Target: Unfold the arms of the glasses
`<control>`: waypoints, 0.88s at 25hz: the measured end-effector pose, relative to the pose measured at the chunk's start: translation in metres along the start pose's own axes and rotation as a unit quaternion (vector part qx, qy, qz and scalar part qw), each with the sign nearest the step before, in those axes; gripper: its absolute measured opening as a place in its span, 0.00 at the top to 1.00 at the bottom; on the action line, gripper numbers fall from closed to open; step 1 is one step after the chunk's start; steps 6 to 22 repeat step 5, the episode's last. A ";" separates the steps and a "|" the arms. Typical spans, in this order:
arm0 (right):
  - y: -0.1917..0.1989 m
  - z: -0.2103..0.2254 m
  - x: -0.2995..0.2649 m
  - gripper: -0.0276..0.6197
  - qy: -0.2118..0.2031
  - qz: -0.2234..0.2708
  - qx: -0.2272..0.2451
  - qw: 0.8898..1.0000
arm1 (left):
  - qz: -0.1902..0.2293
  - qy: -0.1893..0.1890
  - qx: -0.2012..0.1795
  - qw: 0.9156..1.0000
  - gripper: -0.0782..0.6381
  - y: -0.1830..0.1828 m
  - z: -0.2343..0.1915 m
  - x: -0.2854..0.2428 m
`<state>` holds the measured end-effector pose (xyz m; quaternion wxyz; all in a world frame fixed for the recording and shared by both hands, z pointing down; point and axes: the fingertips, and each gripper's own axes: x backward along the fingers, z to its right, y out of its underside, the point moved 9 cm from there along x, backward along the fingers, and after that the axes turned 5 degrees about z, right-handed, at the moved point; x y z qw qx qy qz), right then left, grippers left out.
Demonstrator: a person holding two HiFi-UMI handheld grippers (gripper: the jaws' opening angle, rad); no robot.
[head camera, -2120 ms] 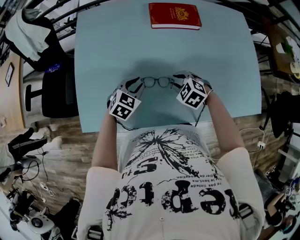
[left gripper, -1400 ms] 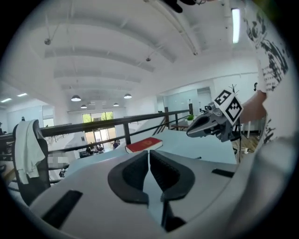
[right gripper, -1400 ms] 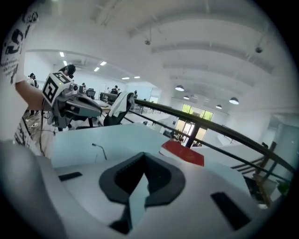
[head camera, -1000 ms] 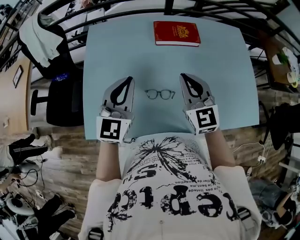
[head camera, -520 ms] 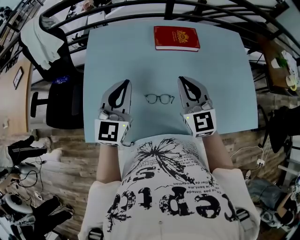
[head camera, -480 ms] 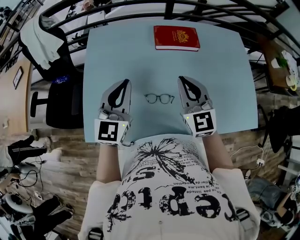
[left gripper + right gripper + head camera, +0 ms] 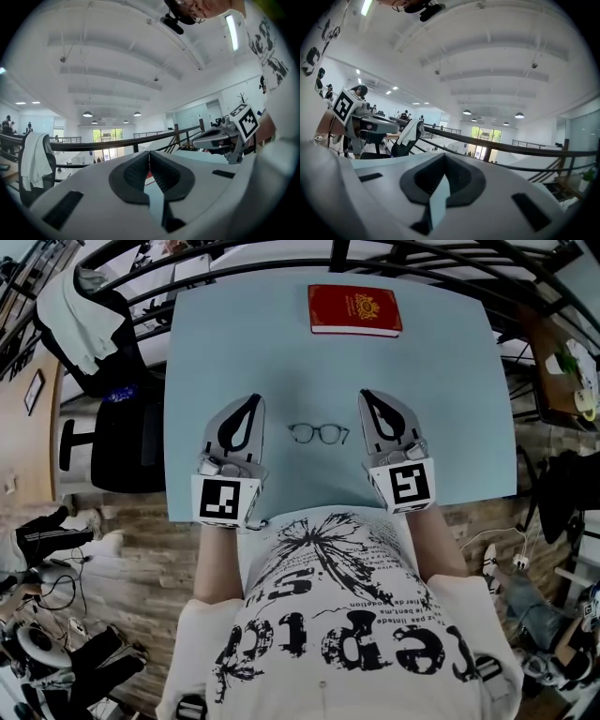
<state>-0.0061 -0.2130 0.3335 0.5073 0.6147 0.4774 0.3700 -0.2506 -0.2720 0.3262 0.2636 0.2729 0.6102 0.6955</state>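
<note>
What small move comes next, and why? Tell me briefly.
Probably open the right gripper and ease it toward the right end of the glasses. Both it and the left gripper sit shut and empty either side of them, not touching; whether the arms are folded is too small to tell.

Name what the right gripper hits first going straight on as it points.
The right gripper would probably meet the red book near the table's far edge; only bare table lies between. The glasses sit to its left. Its height is unclear, so it might pass over.
</note>
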 end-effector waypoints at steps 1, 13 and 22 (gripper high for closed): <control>0.002 0.001 0.000 0.95 0.000 -0.001 0.000 1.000 | -0.002 0.000 -0.002 1.000 0.86 0.000 0.000 -0.001; 0.008 0.005 -0.001 0.95 0.003 -0.008 -0.002 1.000 | -0.006 0.002 -0.002 1.000 0.86 0.002 0.001 -0.006; 0.008 0.005 -0.001 0.95 0.003 -0.008 -0.002 1.000 | -0.006 0.002 -0.002 1.000 0.86 0.002 0.001 -0.006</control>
